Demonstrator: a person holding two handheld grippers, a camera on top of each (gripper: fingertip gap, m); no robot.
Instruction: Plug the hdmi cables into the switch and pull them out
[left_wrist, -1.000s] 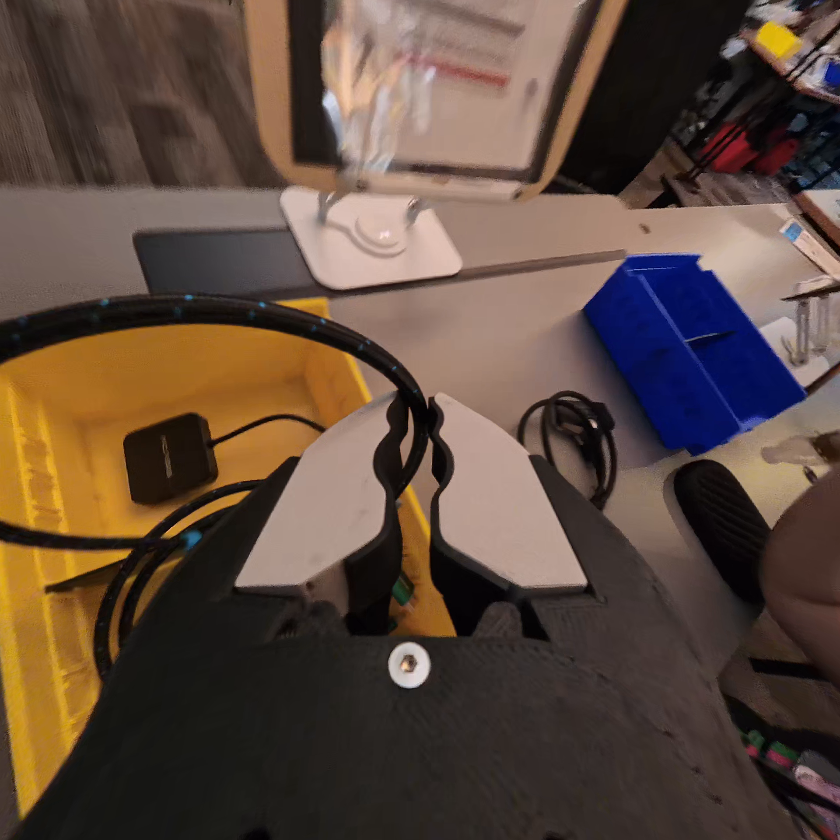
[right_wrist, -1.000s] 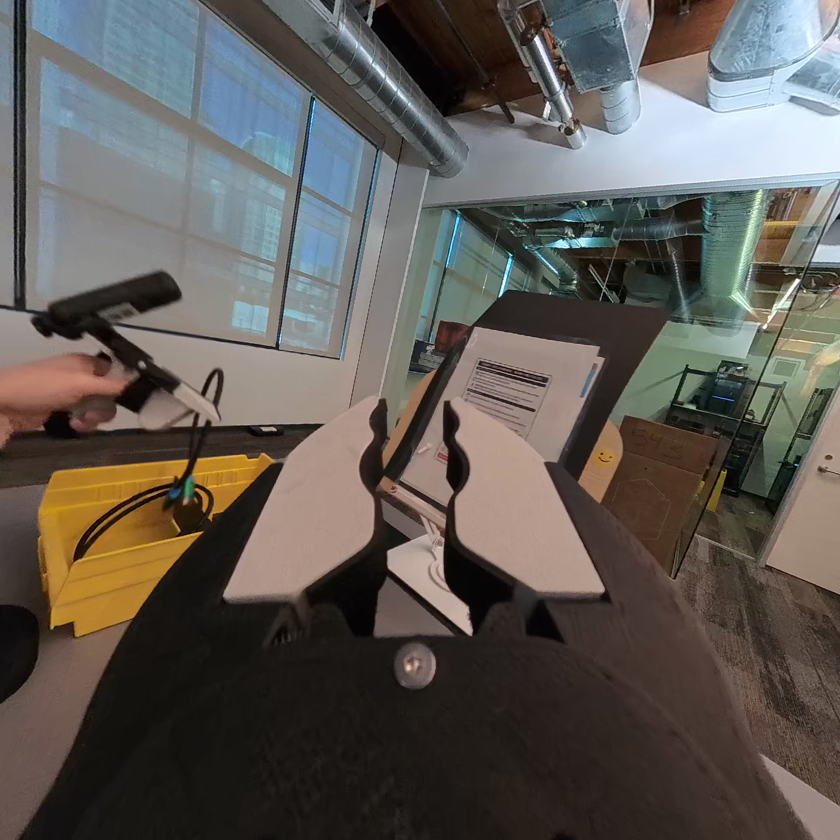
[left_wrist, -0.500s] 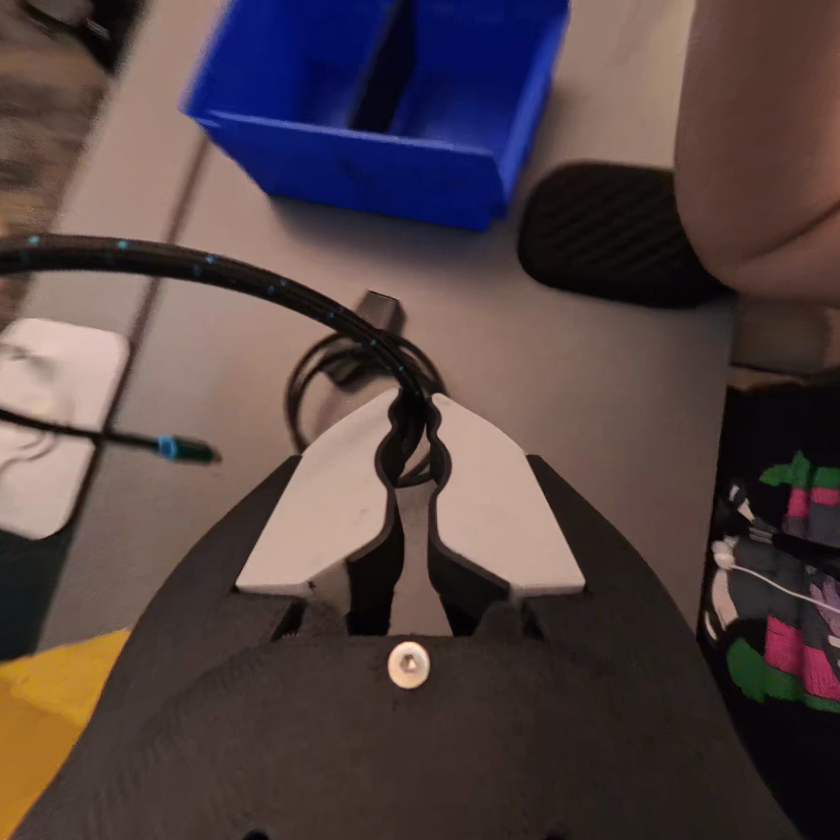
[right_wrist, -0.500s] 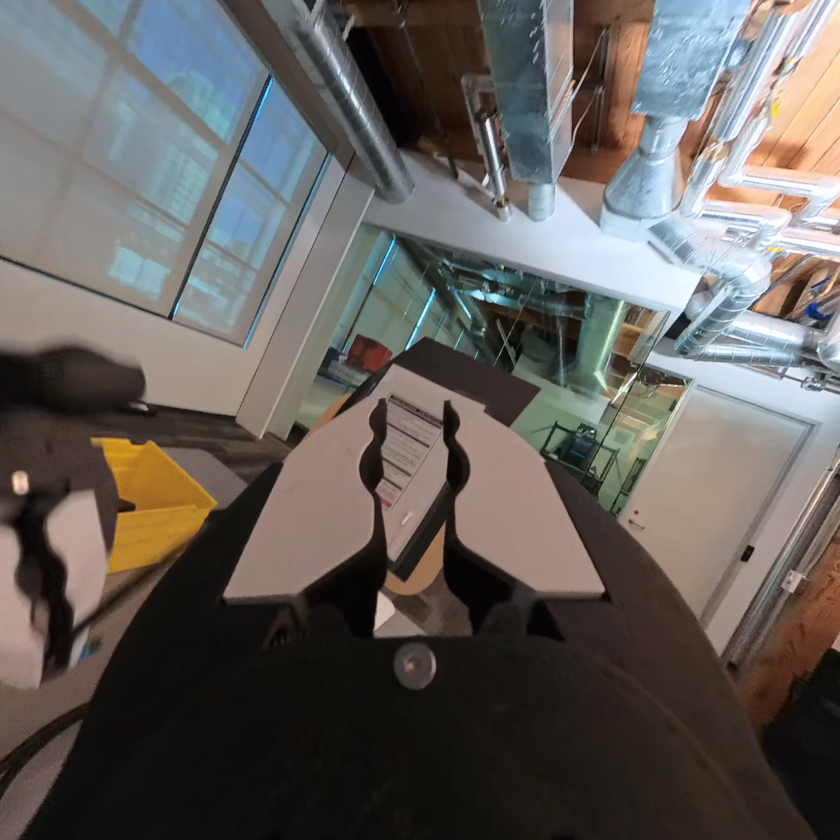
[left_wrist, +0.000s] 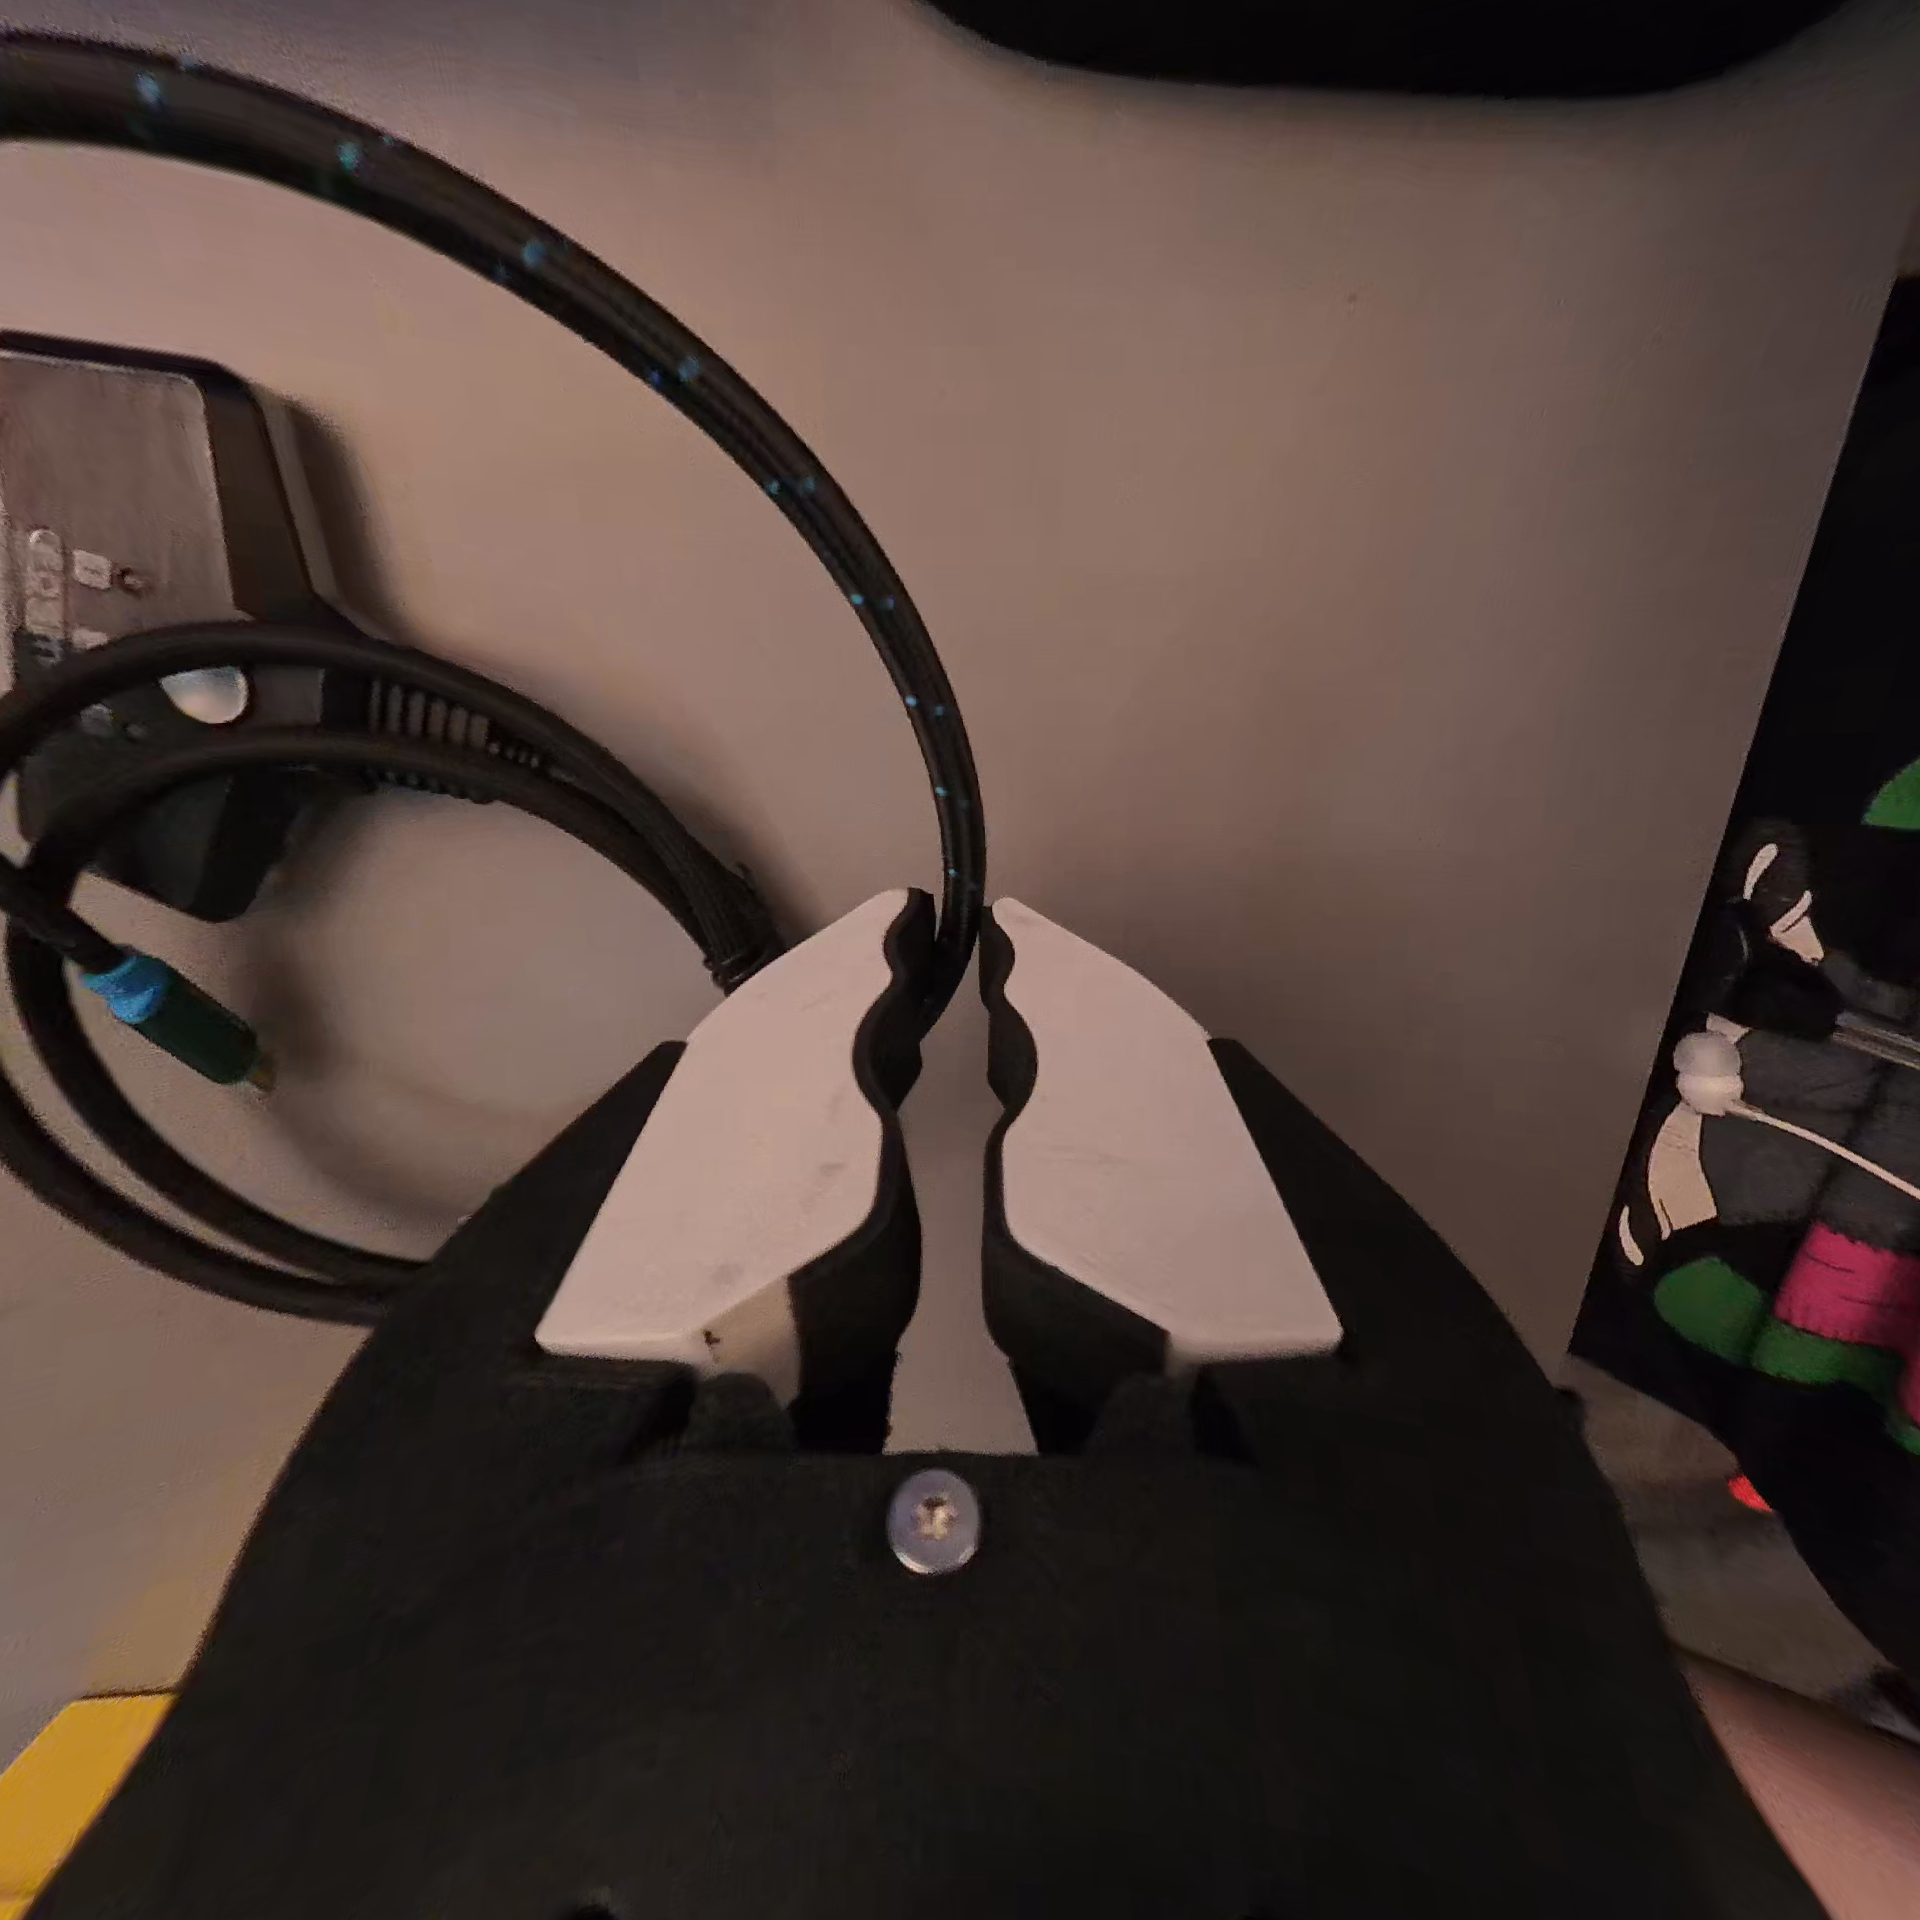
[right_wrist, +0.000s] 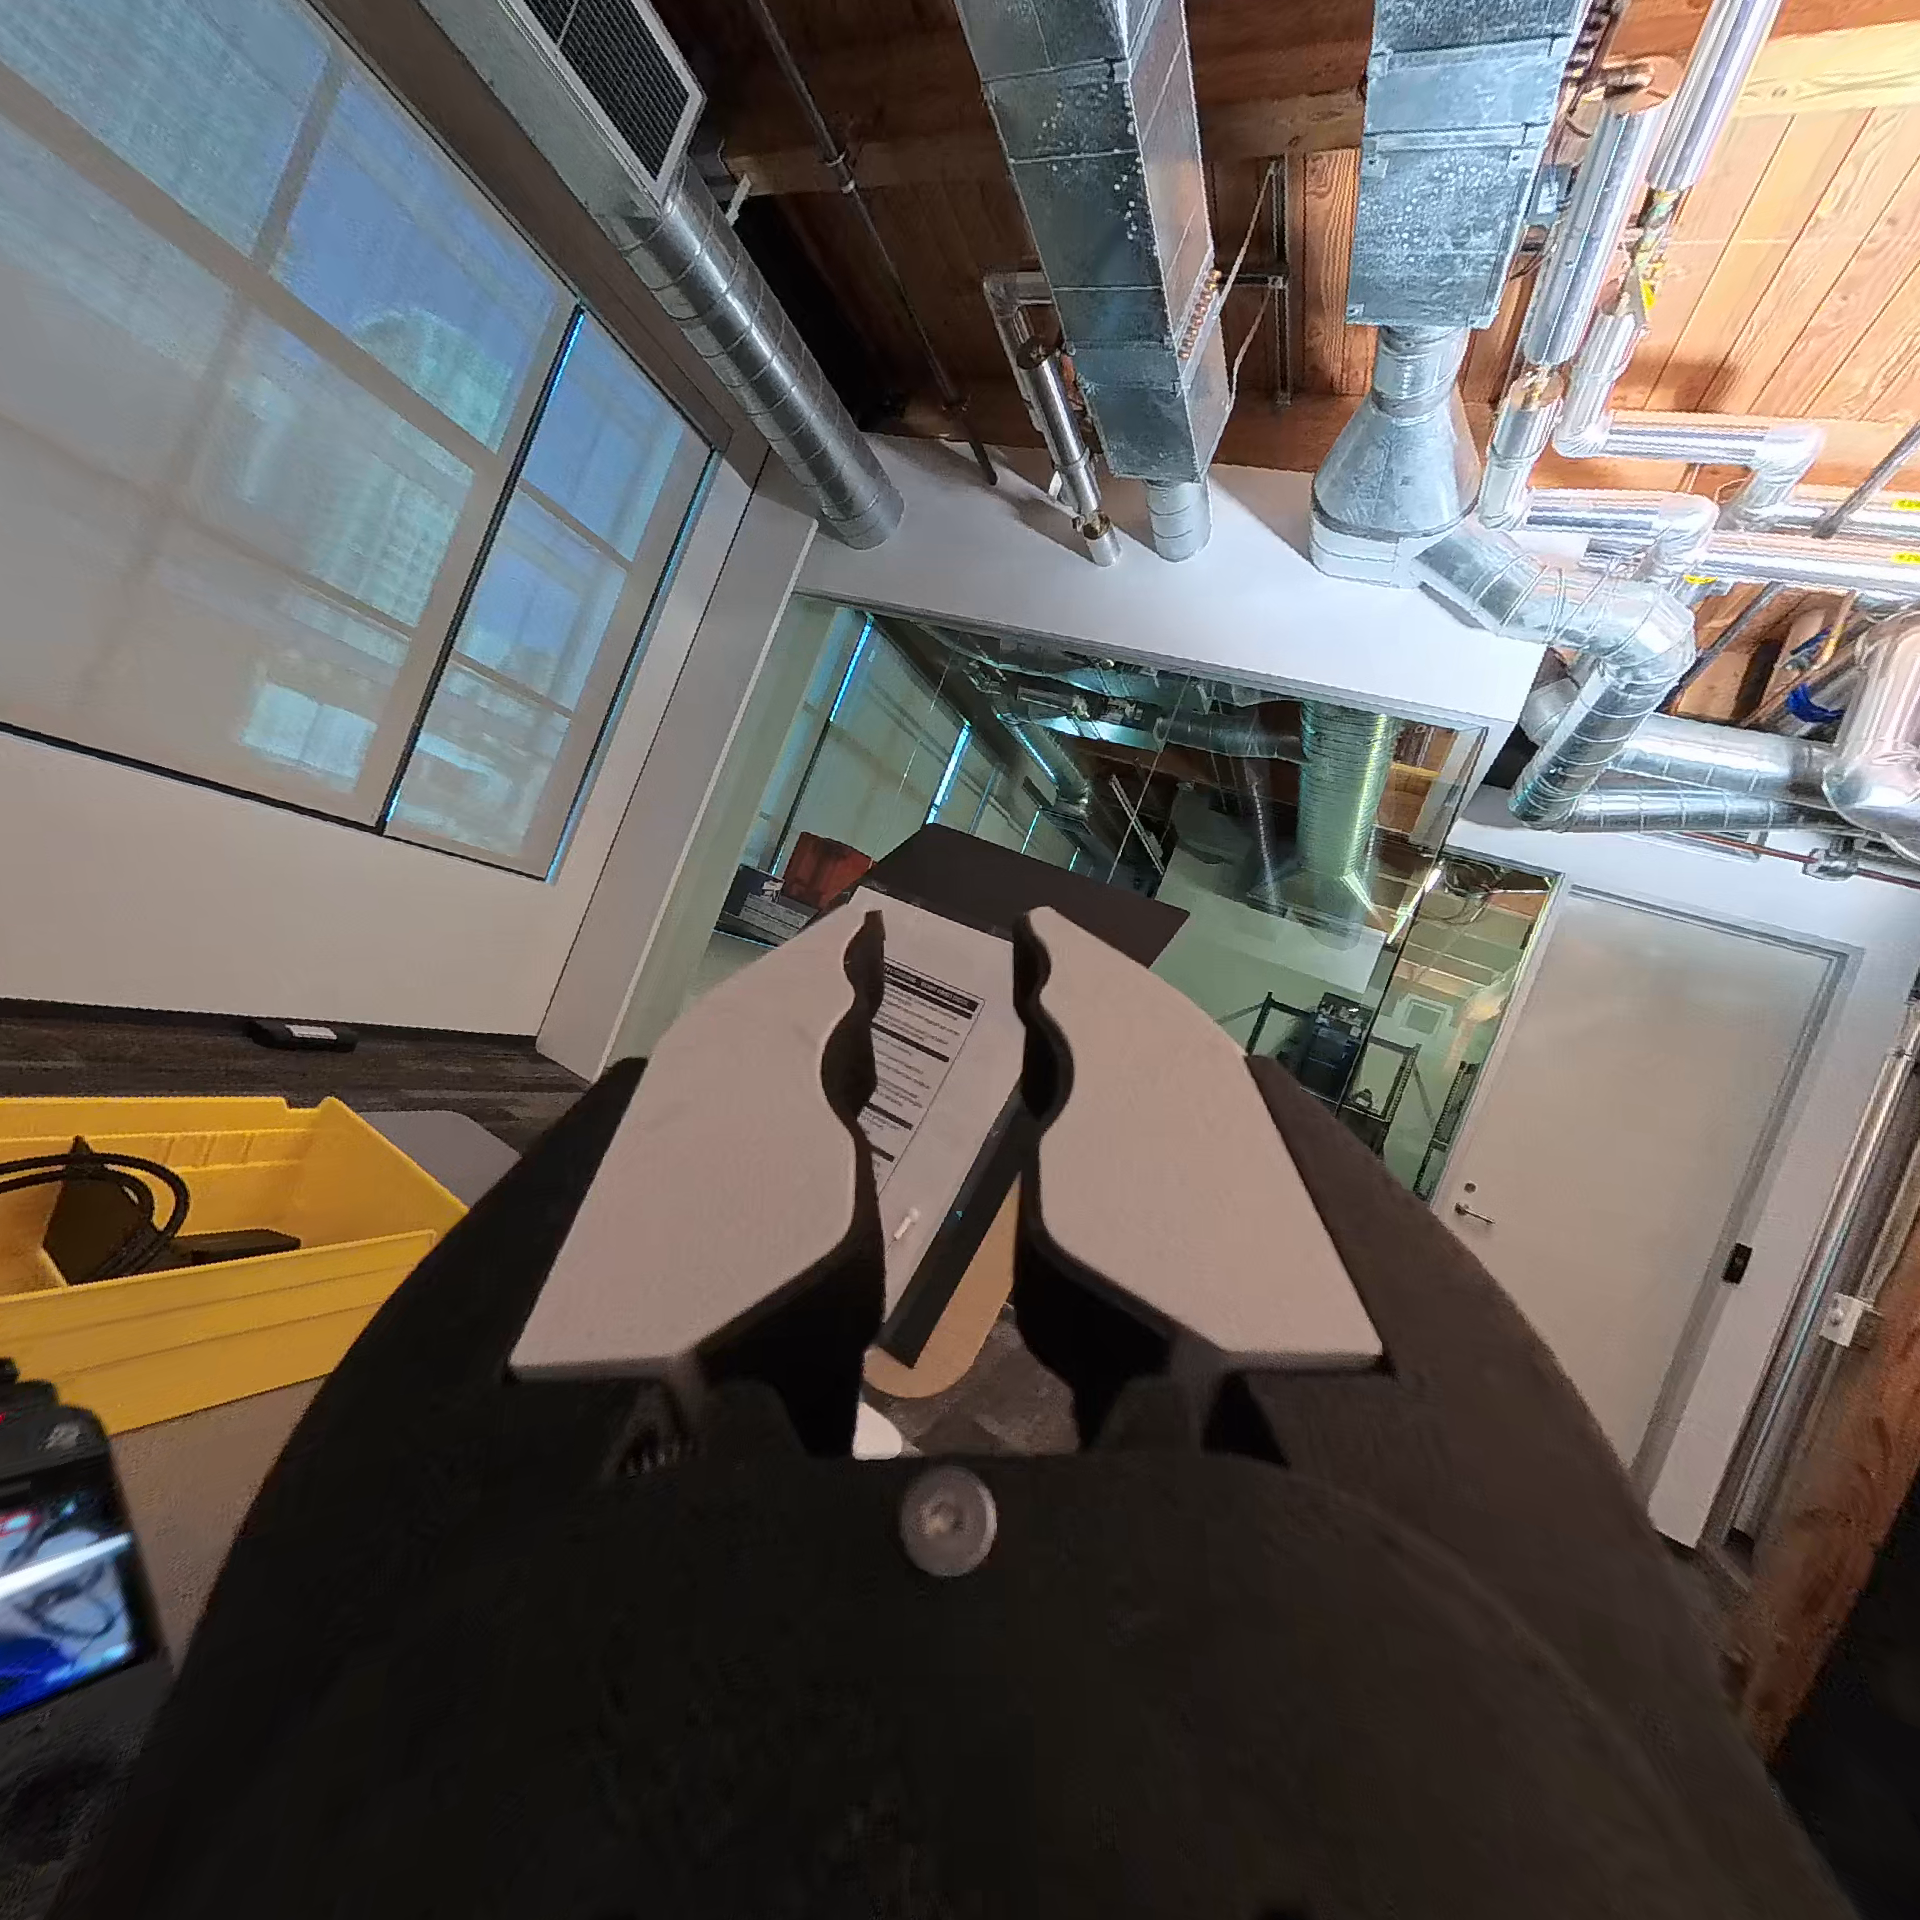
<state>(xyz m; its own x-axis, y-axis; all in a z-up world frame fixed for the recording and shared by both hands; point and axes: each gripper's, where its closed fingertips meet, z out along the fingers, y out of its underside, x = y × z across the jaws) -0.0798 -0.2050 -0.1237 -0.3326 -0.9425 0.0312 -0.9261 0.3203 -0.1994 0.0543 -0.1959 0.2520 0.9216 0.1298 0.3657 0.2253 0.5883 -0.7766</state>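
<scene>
In the left wrist view my left gripper (left_wrist: 951, 914) is shut on a black braided HDMI cable (left_wrist: 727, 436) with blue flecks, pinched at the fingertips. The cable arcs up and away to the upper left. Its blue-collared plug (left_wrist: 166, 1023) hangs low at the left, close to the grey table (left_wrist: 1351, 520). A dark grey switch box (left_wrist: 104, 499) lies at the left edge, with a second, coiled black cable (left_wrist: 468, 727) in front of it. My right gripper (right_wrist: 951, 925) is open and empty, tilted up toward the ceiling.
A yellow bin (right_wrist: 239, 1299) holding a black cable and a small black device sits at the left of the right wrist view; its corner shows in the left wrist view (left_wrist: 73, 1808). A person's patterned clothing (left_wrist: 1818, 1247) is beyond the table's right edge. A black pad (left_wrist: 1455, 42) lies at the top.
My left gripper carried the braided cable from the yellow bin across to the table and came down close beside the switch and coiled cable. My right gripper tilted further upward.
</scene>
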